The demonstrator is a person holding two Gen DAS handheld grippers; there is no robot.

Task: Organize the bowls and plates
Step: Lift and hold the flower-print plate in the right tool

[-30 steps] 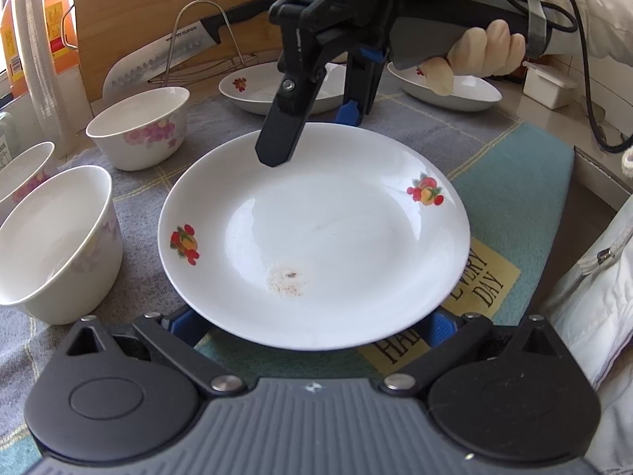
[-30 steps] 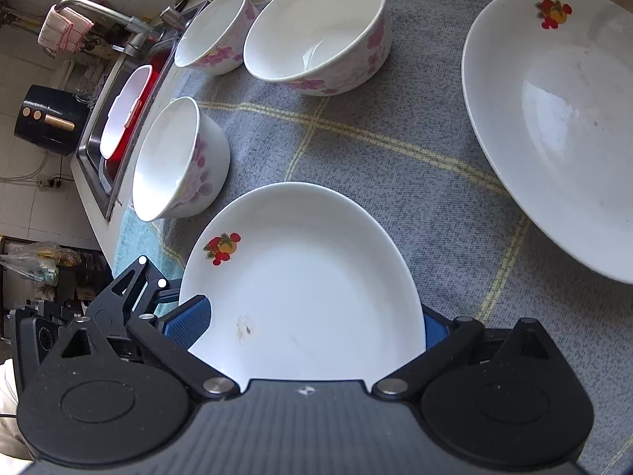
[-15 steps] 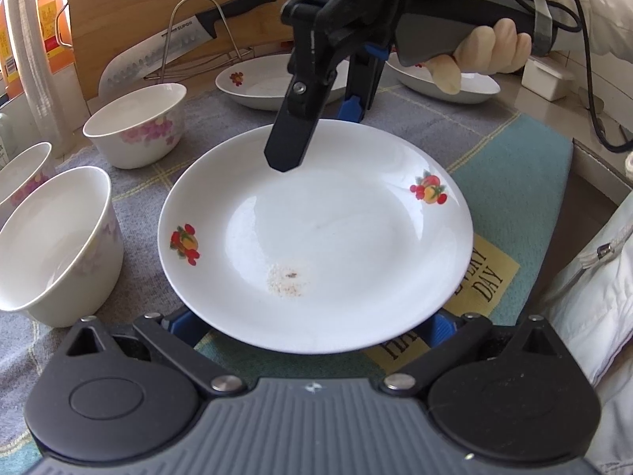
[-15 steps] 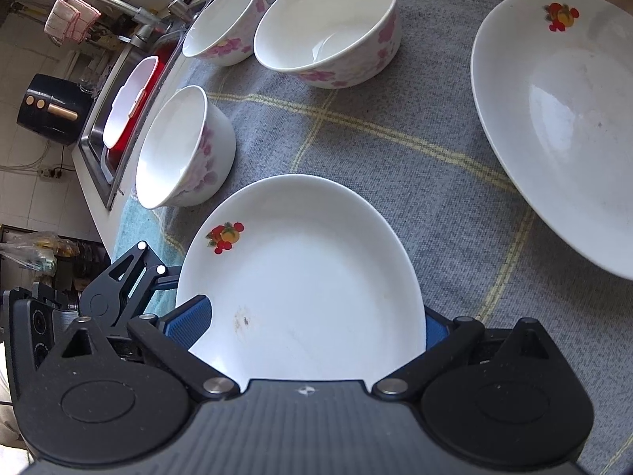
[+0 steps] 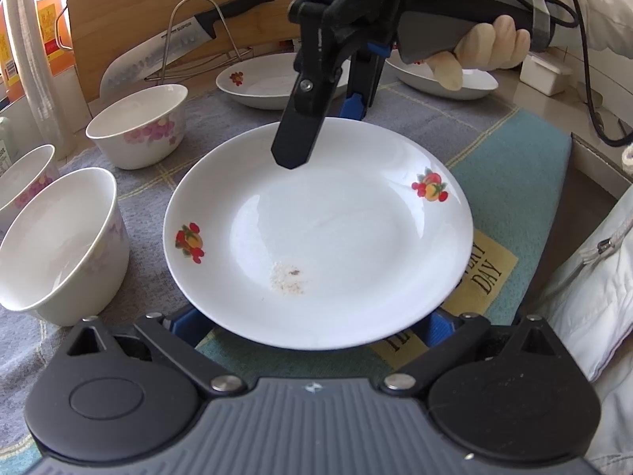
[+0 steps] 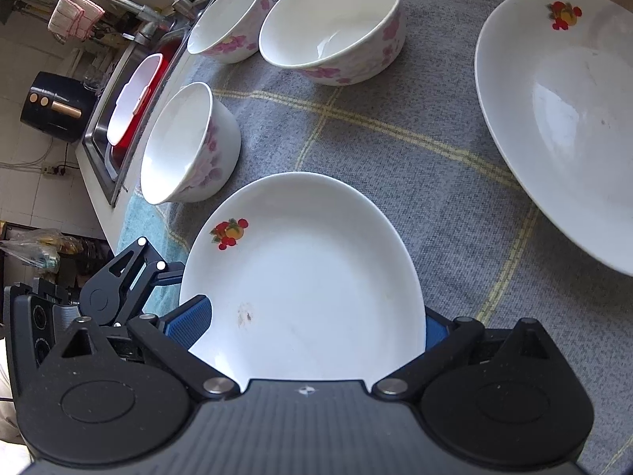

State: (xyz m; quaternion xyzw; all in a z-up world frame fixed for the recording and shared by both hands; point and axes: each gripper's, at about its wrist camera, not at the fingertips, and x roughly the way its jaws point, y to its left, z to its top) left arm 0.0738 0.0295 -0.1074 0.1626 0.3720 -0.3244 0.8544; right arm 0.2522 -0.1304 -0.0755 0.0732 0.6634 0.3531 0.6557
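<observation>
At far left on the grey cloth [image 5: 221, 107] we list three flowered bowls: the near bowl [image 5: 59, 245], a second bowl [image 5: 23, 178] behind it, and a third bowl [image 5: 138, 122] farther back, all upright and apart from the plate.

Centre: one large white plate [image 5: 316, 233] with fruit prints, lying on the cloth.
- Left gripper [image 5: 310, 322]: its fingers [image 5: 184, 322] flank the plate's near rim and have just been closing. We cannot tell whether they press on it yet.
- Right gripper [image 5: 322, 130]: held in a gloved hand [image 5: 486, 47], with its fingers at the far rim. In its own view the plate fills the gap between them, but whether it is clenched we cannot tell.

Behind, left to right: a shallow dish [image 5: 261, 83] and another dish [image 5: 467, 83].
</observation>
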